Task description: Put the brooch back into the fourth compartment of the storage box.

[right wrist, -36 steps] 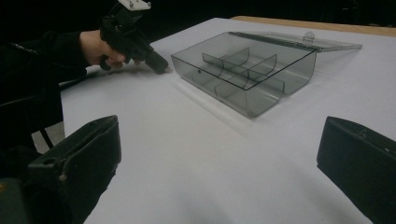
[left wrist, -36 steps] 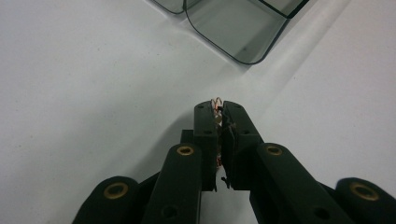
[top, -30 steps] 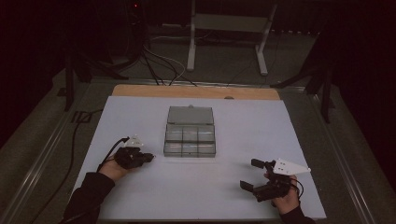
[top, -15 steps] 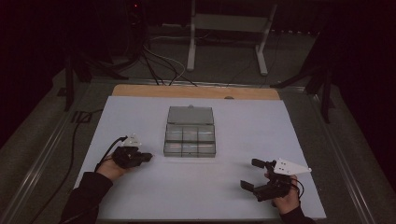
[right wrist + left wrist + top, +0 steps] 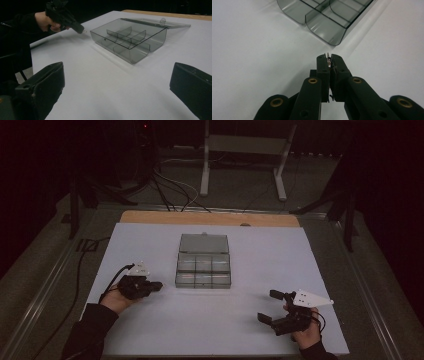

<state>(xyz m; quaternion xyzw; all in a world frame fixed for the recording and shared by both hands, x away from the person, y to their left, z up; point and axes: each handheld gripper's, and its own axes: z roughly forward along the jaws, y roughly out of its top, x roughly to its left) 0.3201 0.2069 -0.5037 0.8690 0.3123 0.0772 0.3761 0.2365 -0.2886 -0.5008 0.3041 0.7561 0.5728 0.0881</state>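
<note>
A smoky clear compartment box (image 5: 203, 279) lies mid-table with its lid (image 5: 204, 243) folded back; its compartments look empty. My left gripper (image 5: 158, 285) hovers just left of the box's near left corner, pointing at it. In the left gripper view its jaws (image 5: 327, 58) are pressed together on a small metal part (image 5: 327, 55) whose tip sticks out, and the box wall (image 5: 324, 27) is just ahead. My right gripper (image 5: 270, 306) rests near the table's front right with its jaws wide apart and nothing between them. The right gripper view shows the box (image 5: 120, 51) and the left gripper (image 5: 79, 29) beyond.
The white table top (image 5: 260, 250) ends in a wooden strip (image 5: 210, 218) at the far edge. Beyond it are a metal stand (image 5: 245, 155) and loose cables (image 5: 170, 190) on the floor. A black cable (image 5: 112, 280) trails from the left gripper.
</note>
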